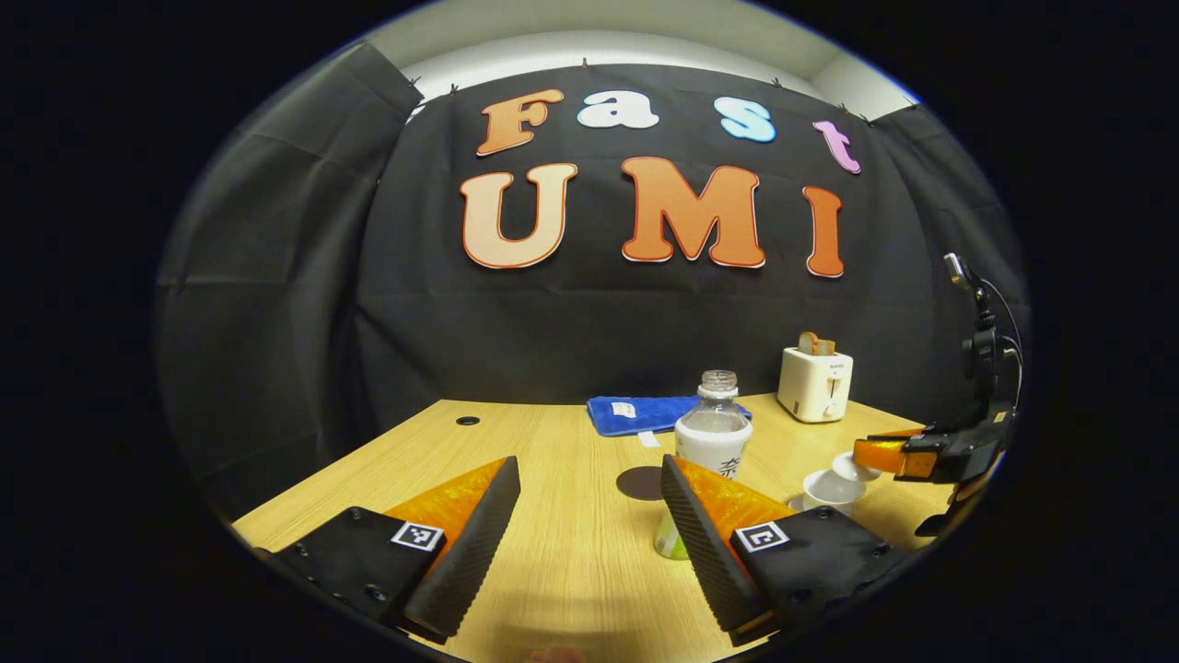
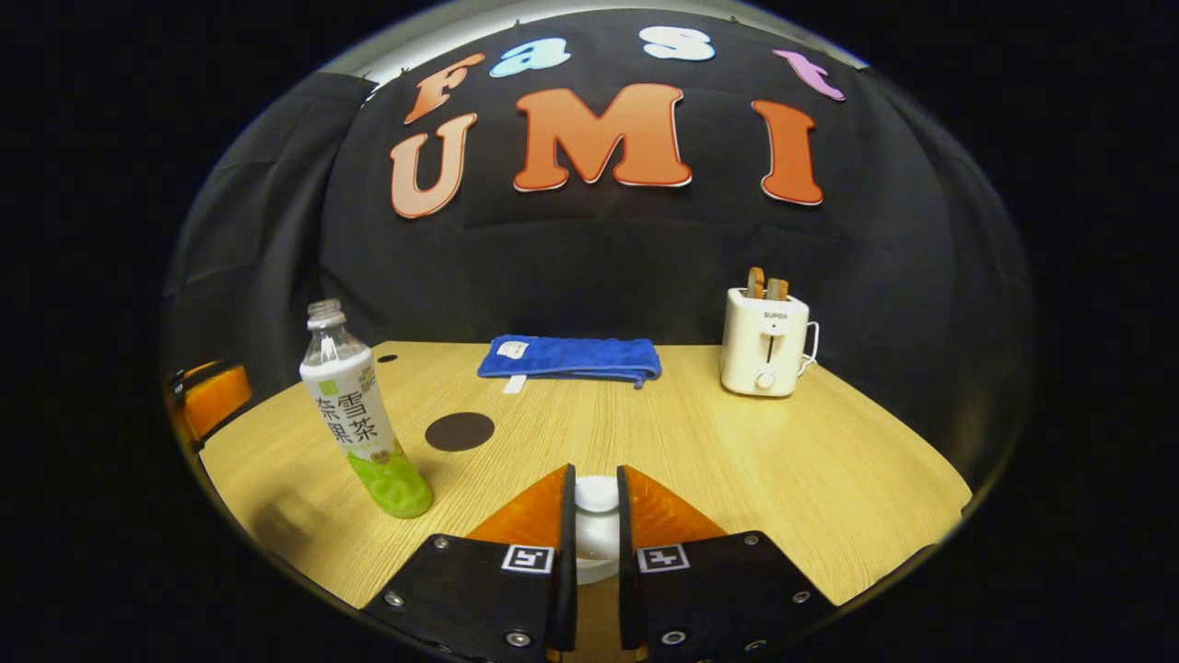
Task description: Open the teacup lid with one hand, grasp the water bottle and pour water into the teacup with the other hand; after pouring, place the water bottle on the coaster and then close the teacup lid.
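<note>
The teacup lid (image 2: 596,494) is pinched by its knob between the right gripper (image 2: 595,516)'s closed fingers, and in the left gripper view it appears tilted off the teacup (image 1: 832,490), so the opening step looks underway. The left gripper (image 1: 589,516) is spread wide, with the water bottle (image 1: 711,433) just beyond its right finger, ungrasped. Pouring, setting the bottle on the dark coaster (image 2: 460,431) to its far side and closing are left.

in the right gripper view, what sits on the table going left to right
water bottle → coaster → blue towel → teacup lid, held between the right gripper's fingers → toaster
</note>
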### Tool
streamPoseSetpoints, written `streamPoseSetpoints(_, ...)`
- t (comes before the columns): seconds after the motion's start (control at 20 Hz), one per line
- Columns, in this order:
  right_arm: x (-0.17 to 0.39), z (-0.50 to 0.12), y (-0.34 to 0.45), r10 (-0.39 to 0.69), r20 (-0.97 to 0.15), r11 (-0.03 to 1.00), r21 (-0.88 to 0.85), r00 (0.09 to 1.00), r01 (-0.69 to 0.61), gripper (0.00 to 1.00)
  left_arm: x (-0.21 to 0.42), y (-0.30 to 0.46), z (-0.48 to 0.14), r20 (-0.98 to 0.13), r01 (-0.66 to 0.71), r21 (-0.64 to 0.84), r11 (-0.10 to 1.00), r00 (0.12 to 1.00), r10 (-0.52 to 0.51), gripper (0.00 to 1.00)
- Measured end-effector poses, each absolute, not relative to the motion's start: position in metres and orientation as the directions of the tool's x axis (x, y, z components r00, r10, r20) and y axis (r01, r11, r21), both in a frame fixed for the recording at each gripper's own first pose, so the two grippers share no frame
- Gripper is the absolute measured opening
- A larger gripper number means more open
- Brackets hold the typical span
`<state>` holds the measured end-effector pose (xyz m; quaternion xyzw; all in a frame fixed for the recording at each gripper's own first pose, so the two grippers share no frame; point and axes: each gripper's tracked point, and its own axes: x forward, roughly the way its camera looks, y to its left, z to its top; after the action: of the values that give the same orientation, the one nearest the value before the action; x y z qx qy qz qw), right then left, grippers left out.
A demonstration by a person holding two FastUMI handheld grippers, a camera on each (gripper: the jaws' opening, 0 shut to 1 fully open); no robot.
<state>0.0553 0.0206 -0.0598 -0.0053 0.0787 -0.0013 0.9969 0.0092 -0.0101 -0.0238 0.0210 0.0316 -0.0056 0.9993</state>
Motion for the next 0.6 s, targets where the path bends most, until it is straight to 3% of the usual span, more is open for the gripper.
streamPoseSetpoints(0.35,0.053,-0.059,-0.057,-0.153,-0.157,0.985,0.055,0.976,0.163,0.18,0.014,-0.076,-0.051,-0.082,0.164,0.006,0.987,0.983,-0.163,0.99)
streamPoseSetpoints(0.6,0.048,-0.057,-0.067,-0.163,-0.156,0.983,0.062,0.974,0.174,0.18,0.047,-0.098,-0.083,-0.132,0.154,0.006,0.988,0.980,-0.152,0.99)
